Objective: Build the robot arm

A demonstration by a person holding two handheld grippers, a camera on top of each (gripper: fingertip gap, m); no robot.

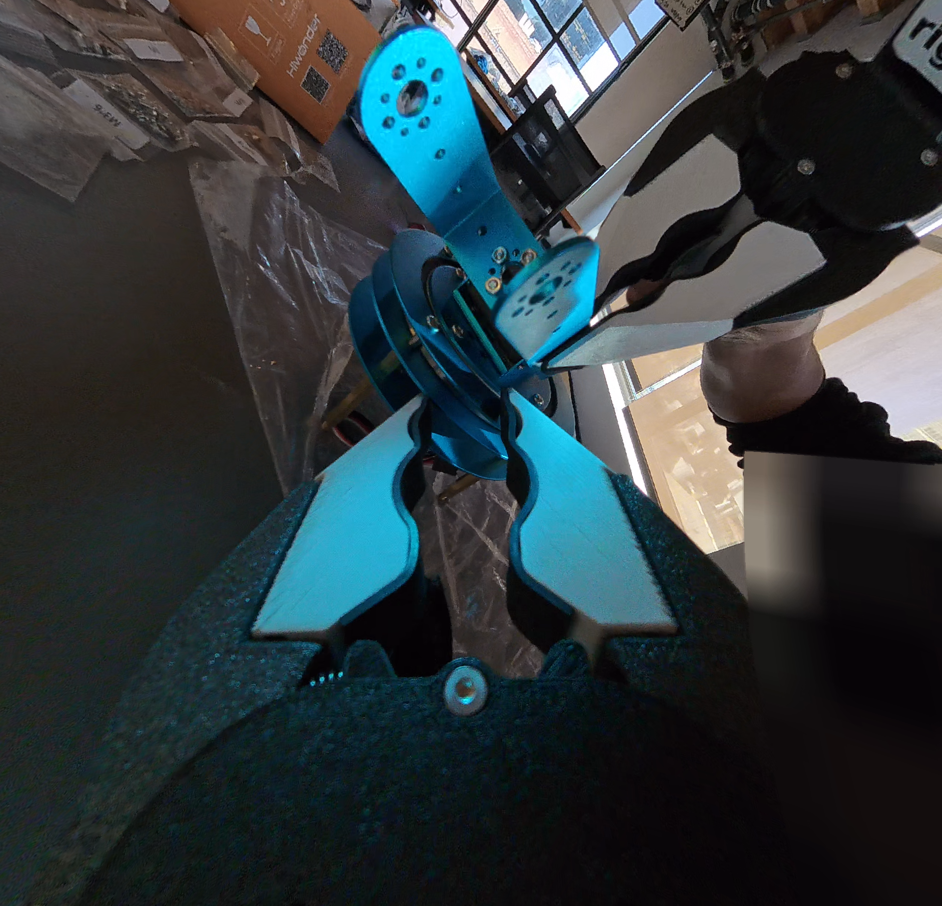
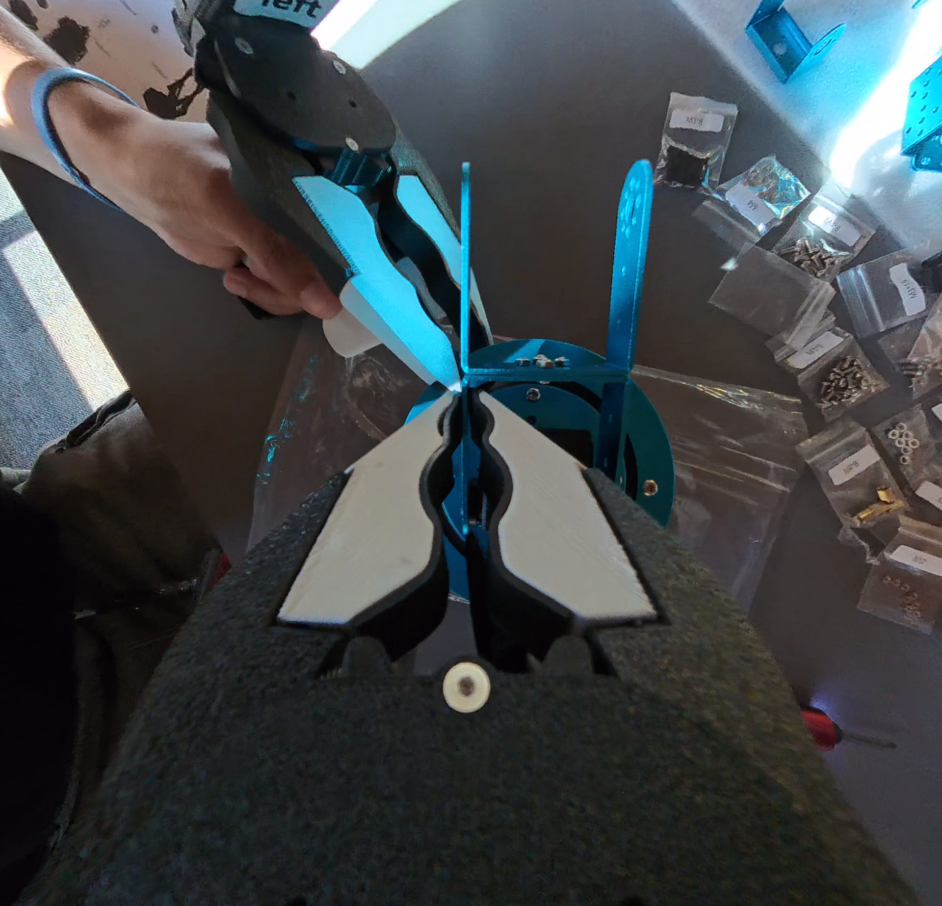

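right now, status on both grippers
Left gripper shut on round blue metal base. Right gripper shut on blue metal U-bracket's near arm. Screw bags lie right.

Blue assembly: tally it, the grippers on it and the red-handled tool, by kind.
Blue assembly: 1
Grippers: 2, left gripper and right gripper, both shut on it
Red-handled tool: 1
Total: 4

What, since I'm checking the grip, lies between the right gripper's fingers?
One upright arm of the blue bracket, edge-on and clamped between the fingers, as the right wrist view shows.
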